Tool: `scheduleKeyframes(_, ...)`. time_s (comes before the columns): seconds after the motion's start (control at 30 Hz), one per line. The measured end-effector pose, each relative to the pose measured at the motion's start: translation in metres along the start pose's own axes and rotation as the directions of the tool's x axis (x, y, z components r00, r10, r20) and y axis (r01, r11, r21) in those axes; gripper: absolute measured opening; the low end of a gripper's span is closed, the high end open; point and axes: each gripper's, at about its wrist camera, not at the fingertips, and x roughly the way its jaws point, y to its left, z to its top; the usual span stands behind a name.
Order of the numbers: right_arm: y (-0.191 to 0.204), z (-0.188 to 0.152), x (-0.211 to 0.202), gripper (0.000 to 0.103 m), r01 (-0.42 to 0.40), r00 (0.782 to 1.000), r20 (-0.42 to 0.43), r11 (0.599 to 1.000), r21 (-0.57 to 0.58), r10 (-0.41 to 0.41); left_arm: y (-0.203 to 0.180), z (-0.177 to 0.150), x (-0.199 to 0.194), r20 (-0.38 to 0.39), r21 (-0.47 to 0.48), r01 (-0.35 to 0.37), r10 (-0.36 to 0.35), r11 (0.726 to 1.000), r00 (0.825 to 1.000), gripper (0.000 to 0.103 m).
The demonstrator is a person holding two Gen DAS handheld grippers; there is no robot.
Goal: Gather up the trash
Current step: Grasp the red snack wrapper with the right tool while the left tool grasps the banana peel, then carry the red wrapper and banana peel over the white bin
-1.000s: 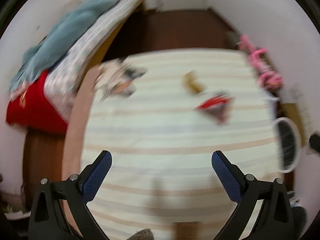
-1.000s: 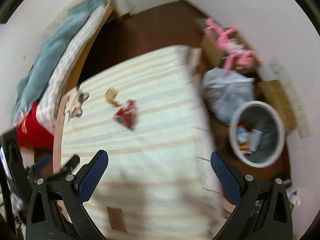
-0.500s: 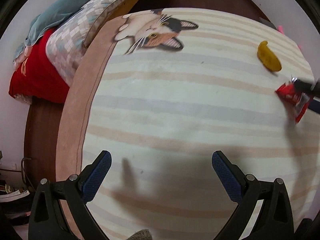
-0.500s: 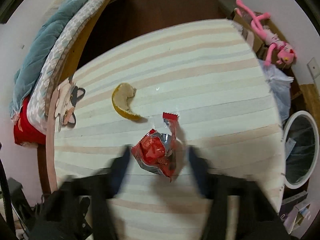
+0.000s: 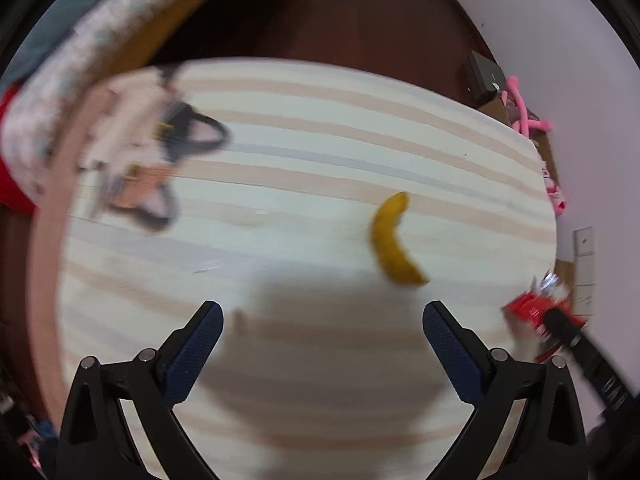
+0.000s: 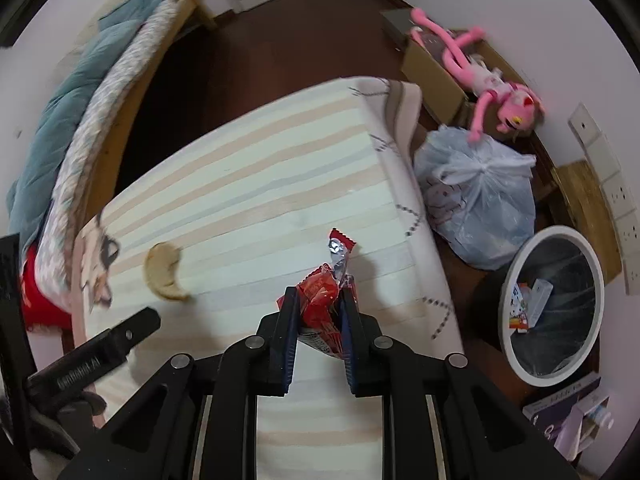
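Observation:
A crumpled red snack wrapper with a silver torn top is pinched between the fingers of my right gripper, which is shut on it just above the striped mat. In the left wrist view the same wrapper shows at the far right, held by the other tool. A curved yellow fruit peel lies on the mat ahead and right of my left gripper, which is open with nothing between its fingers. The peel also appears left of the wrapper in the right wrist view.
A white round bin with a dark liner and some packaging inside stands on the floor at the right. A tied plastic bag, a pink plush toy and cardboard boxes sit behind it. A bed with a blue blanket runs along the left.
My right gripper came down and shut on the red wrapper. The left gripper swung right, so the peel now lies nearer its fingers.

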Motion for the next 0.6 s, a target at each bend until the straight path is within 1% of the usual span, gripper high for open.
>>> scheduleKeyframes(0.03, -0.004, 0.002, 0.002, 0.020, 0.001, 1.000, -0.005, 1.000, 0.011, -0.001, -0.002, 0.004, 0.005, -0.010, -0.011, 0.018, -0.018, 1.000, 1.000, 0.102)
scheduleKeyframes(0.1, -0.009, 0.004, 0.006, 0.020, 0.002, 1.000, -0.012, 1.000, 0.027, -0.002, -0.008, 0.008, 0.008, 0.001, -0.016, 0.042, -0.042, 0.999, 0.999, 0.102)
scheduleKeyframes(0.13, -0.011, 0.005, 0.008, 0.020, 0.004, 1.000, -0.014, 1.000, 0.030, -0.004, -0.010, 0.010, 0.008, 0.014, -0.013, 0.043, -0.043, 0.999, 0.999, 0.099)
scheduleKeyframes(0.17, -0.011, 0.006, 0.009, 0.020, 0.007, 1.000, -0.016, 1.000, 0.029, -0.007, -0.011, 0.013, 0.009, 0.023, -0.009, 0.043, -0.043, 0.999, 0.999, 0.093)
scheduleKeyframes(0.2, -0.012, 0.006, 0.010, 0.020, 0.011, 1.000, -0.017, 1.000, 0.028, -0.010, -0.014, 0.014, 0.011, 0.025, -0.005, 0.040, -0.040, 0.999, 0.999, 0.076)
scheduleKeyframes(0.23, -0.011, 0.006, 0.011, 0.020, 0.014, 1.000, -0.018, 1.000, 0.025, -0.014, -0.017, 0.014, 0.012, 0.022, 0.001, 0.036, -0.037, 0.999, 0.999, 0.061)
scheduleKeyframes(0.27, -0.010, 0.005, 0.012, 0.020, 0.018, 1.000, -0.017, 1.000, 0.023, -0.018, -0.021, 0.013, 0.012, 0.023, 0.010, 0.026, -0.026, 1.000, 0.999, 0.058)
scheduleKeyframes(0.3, -0.009, 0.005, 0.012, 0.019, 0.022, 1.000, -0.017, 1.000, 0.021, -0.021, -0.024, 0.012, 0.011, 0.037, 0.019, 0.017, -0.018, 1.000, 0.999, 0.052)
scheduleKeyframes(0.33, -0.008, 0.005, 0.012, 0.019, 0.023, 1.000, -0.016, 1.000, 0.017, -0.023, -0.026, 0.012, 0.009, 0.061, 0.038, 0.015, -0.017, 0.999, 0.998, 0.029)
scheduleKeyframes(0.37, -0.006, 0.004, 0.011, 0.019, 0.020, 1.000, -0.016, 1.000, 0.013, -0.020, -0.027, 0.012, 0.009, 0.062, 0.054, 0.005, -0.008, 0.999, 0.998, 0.021)
scheduleKeyframes(0.4, -0.004, 0.003, 0.011, 0.019, 0.019, 1.000, -0.017, 1.000, 0.008, -0.019, -0.027, 0.011, 0.009, 0.061, 0.071, -0.007, 0.003, 0.997, 0.998, 0.009)
scheduleKeyframes(0.47, 0.001, -0.001, 0.008, 0.019, 0.014, 1.000, -0.015, 1.000, -0.008, -0.014, -0.024, 0.009, 0.005, 0.092, 0.100, -0.028, 0.019, 0.995, 0.996, 0.006)
scheduleKeyframes(0.53, 0.008, -0.007, 0.003, 0.019, 0.012, 1.000, -0.009, 0.999, -0.032, -0.012, -0.021, 0.004, -0.002, 0.134, 0.131, -0.078, 0.061, 0.988, 0.989, 0.006)
scheduleKeyframes(0.6, 0.016, -0.014, -0.003, 0.019, 0.000, 1.000, -0.004, 0.998, -0.056, 0.000, -0.015, -0.002, -0.009, 0.162, 0.147, -0.105, 0.081, 0.984, 0.983, 0.005)
